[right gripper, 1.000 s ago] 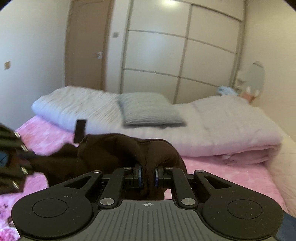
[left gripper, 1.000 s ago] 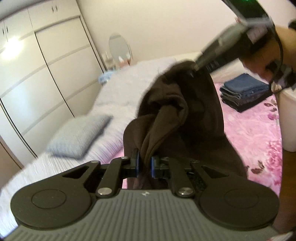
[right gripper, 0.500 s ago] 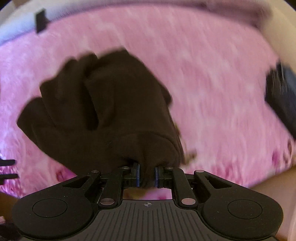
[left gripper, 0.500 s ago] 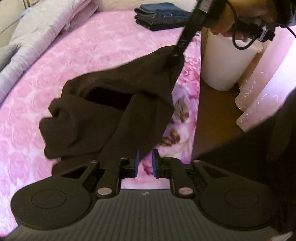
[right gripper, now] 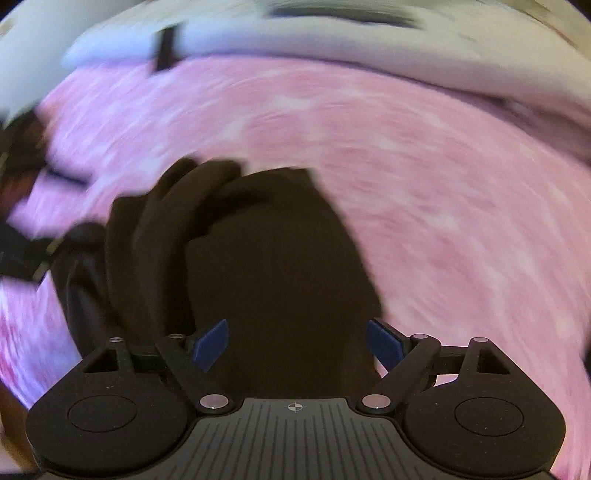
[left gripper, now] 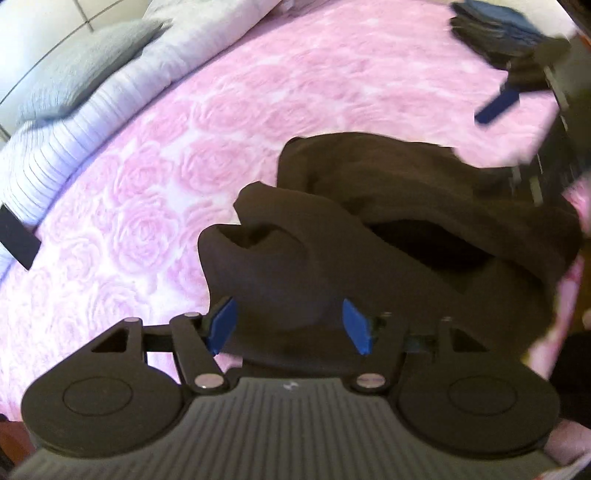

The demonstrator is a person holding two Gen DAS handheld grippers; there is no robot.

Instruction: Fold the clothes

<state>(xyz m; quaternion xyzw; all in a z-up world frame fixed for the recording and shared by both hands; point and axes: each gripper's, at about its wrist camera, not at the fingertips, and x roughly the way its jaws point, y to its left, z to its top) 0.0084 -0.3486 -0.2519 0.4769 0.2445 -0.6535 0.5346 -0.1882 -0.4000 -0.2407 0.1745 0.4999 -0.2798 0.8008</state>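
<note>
The dark brown soft fabric garment (left gripper: 369, 236) lies crumpled in thick folds on the pink rose-patterned bedspread (left gripper: 155, 192), near its front edge. The left gripper (left gripper: 288, 325) and right gripper (right gripper: 295, 345) are both opening, pads clear of the cloth between them. A folded blue-and-dark clothes stack (left gripper: 491, 26) sits at the far corner; a grey pillow (left gripper: 85, 70) rests on the white quilt (left gripper: 92, 122).

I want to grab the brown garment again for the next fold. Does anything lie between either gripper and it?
Nothing visible does. The brown garment lies crumpled on the pink bedspread, directly between the opening fingers of the left gripper and of the right gripper. Neither pair of pads presses the cloth.
</note>
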